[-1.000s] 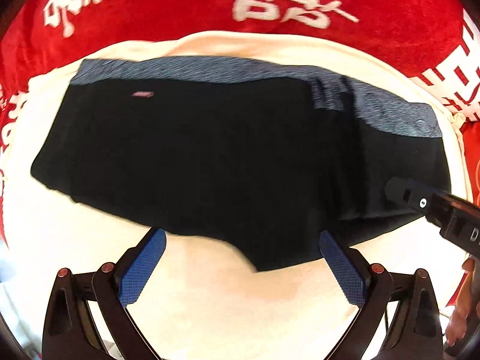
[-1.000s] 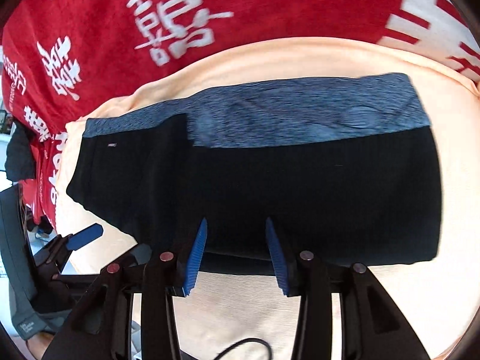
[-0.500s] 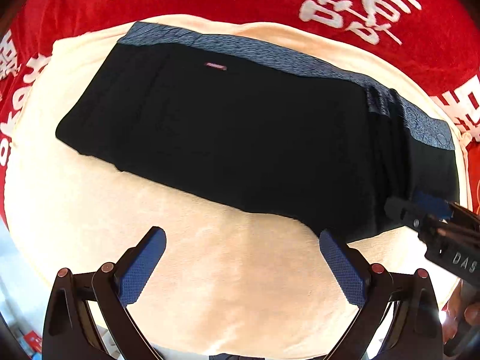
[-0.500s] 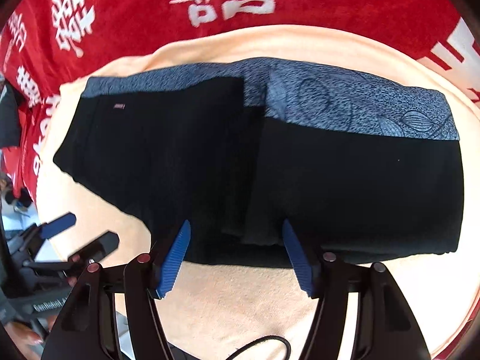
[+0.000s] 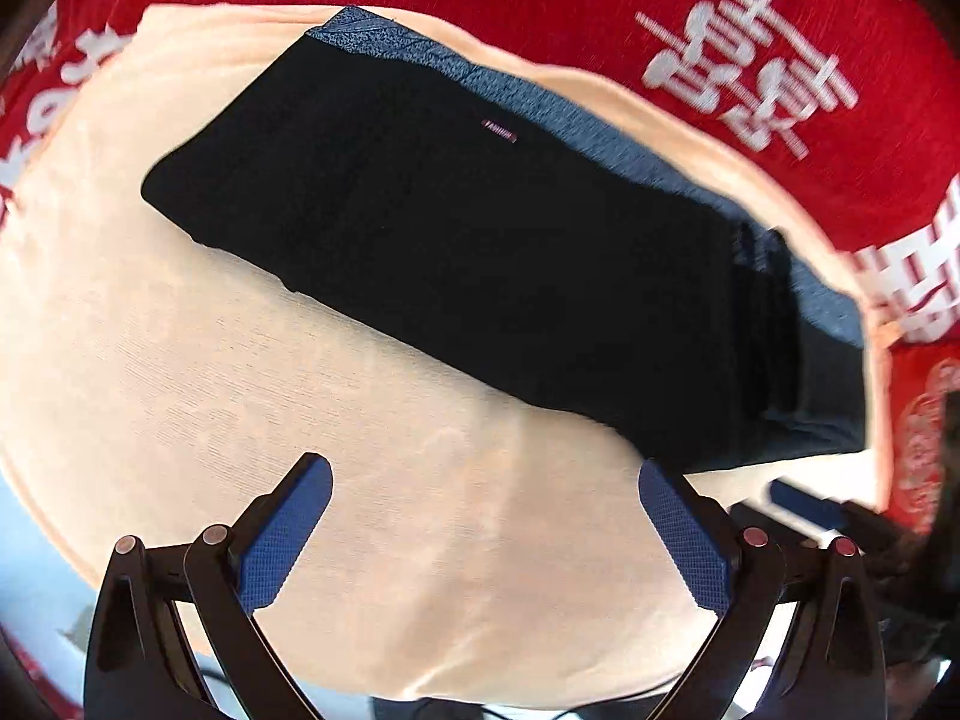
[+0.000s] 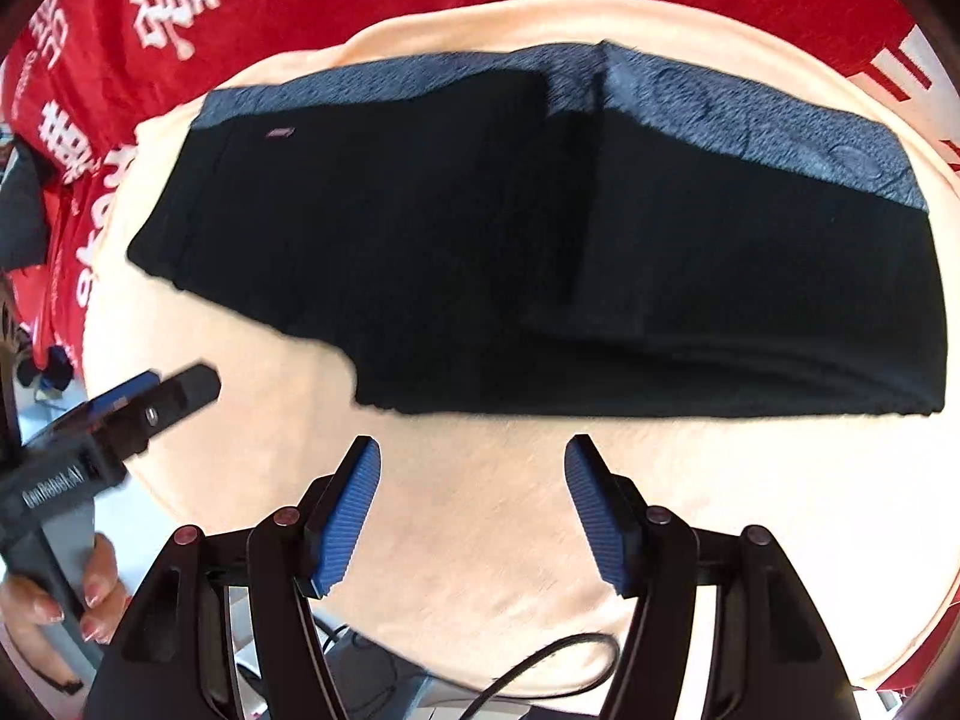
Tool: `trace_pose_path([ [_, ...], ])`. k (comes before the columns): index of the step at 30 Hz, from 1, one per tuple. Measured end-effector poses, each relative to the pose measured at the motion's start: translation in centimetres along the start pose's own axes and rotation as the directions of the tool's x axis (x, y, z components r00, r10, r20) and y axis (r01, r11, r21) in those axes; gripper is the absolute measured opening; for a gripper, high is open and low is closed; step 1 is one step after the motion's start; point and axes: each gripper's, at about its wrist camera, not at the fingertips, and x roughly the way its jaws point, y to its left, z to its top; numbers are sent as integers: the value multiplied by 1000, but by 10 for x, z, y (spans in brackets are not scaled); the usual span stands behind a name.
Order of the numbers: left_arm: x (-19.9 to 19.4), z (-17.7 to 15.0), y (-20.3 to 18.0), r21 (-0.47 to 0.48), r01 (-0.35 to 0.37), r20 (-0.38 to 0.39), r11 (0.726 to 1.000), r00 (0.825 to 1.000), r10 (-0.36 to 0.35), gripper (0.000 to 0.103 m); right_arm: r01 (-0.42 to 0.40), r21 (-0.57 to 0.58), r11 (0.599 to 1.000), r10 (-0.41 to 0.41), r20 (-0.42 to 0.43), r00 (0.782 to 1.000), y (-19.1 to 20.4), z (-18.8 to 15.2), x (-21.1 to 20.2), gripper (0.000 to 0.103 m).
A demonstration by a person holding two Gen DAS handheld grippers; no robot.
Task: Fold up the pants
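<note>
Black pants [image 5: 480, 252] with a grey-blue patterned waistband [image 5: 540, 102] lie folded on a cream blanket [image 5: 300, 390]. One side is doubled over the other, so the right part is thicker [image 6: 720, 276]. A small pink label [image 6: 279, 133] sits near the waistband on the left. My left gripper [image 5: 485, 474] is open over bare blanket, just short of the pants' near edge. My right gripper [image 6: 474, 450] is also open, with nothing between its fingers, just in front of the pants [image 6: 540, 252]. Neither gripper touches the cloth.
A red cloth [image 5: 540, 0] with white characters lies under the blanket and around it. The left gripper's tip [image 6: 180, 390] and the hand [image 6: 90, 594] holding it show at the left of the right wrist view. A black cable [image 6: 540, 660] hangs below the blanket's near edge.
Both grippers have drawn back from the pants' near edge onto bare blanket. The right jaws have widened. The left view has swung, so the pants now lie slanted and farther off.
</note>
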Motion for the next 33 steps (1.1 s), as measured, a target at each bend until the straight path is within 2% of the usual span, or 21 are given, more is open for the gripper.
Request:
trace_pose_path([
  [3,-10,-4,-4,-5,66,19,998,998,-66,103,-13,-8,1000,13,3,1000,6,-7,-2,74],
  [4,-12,-4,-4,-12,96,20,995,995,-96,103,-16,-14,1000,16,5,1000,9,-9,-4,80],
  [5,-11,-4,-9,-27,136,19,990,991,-135,103,-19,-19,1000,19,5,1000,11,-9,-4,80],
  [6,-14,-5,-3,-56,215,18,975,977,-214,103,-19,-24,1000,19,6,1000,13,-10,-5,80],
  [8,-9,3,-20,-94,317,29,944,948,-316,103,-20,-30,999,20,6,1000,16,-11,-7,80],
  [9,-18,2,-14,-112,379,45,918,925,-377,103,-22,-30,999,23,7,1000,17,-11,-8,80],
  [10,-25,3,-14,-124,408,57,905,913,-404,103,-26,-26,999,27,11,1000,18,-11,-10,80],
  [11,-34,4,-8,-141,449,77,882,893,-443,103,-30,-22,999,30,15,999,19,-11,-11,80],
  [12,-30,14,-18,-155,481,94,863,877,-472,103,-37,-15,999,37,21,999,19,-11,-13,80],
  [14,-36,21,-8,-170,515,121,840,857,-501,103,-54,0,999,54,35,998,19,-10,-16,80],
  [16,-44,27,-5,-172,501,133,848,865,-484,103,-64,7,998,64,49,997,19,-9,-18,80],
  [18,-49,31,0,-157,452,130,878,891,-435,103,-68,14,998,67,62,996,18,-8,-21,80],
  [21,-46,35,6,-141,360,86,922,933,-350,103,-62,21,998,60,72,996,17,-7,-23,80],
  [23,-37,35,7,-131,301,76,944,953,-294,103,-52,22,998,51,73,996,16,-5,-23,80],
  [28,-15,34,10,-118,205,66,972,978,-198,103,-14,12,1000,13,61,998,13,4,-18,80],
  [31,4,39,20,-159,153,33,975,988,-149,103,0,-2,1000,0,59,998,16,14,-14,80],
  [33,8,42,32,-212,162,58,964,986,-153,103,6,-18,1000,-5,61,998,19,23,-11,80],
])
